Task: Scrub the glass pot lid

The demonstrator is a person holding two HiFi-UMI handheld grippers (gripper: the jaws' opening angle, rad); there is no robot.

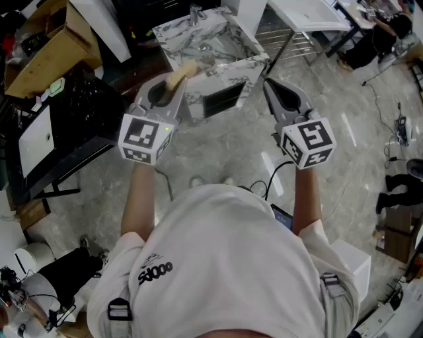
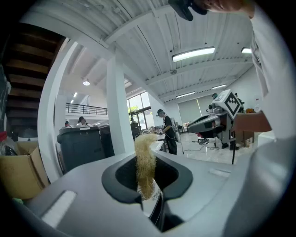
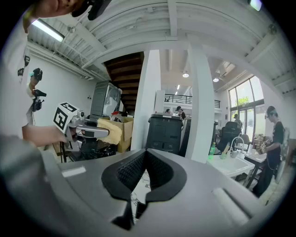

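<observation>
My left gripper is shut on a yellow fibrous scrub sponge, which sticks up between the jaws in the left gripper view. My right gripper is shut with nothing in it; its ribbed pads meet at the tips. Both grippers are held up in the air in front of the person's chest, level with each other and pointing away. The right gripper view shows the left gripper with the sponge off to the left. No glass pot lid shows in any view.
A marble-patterned sink unit with a faucet stands ahead on the floor. A cardboard box and a black cart are at the left, a white table at the far right. Cables run across the floor.
</observation>
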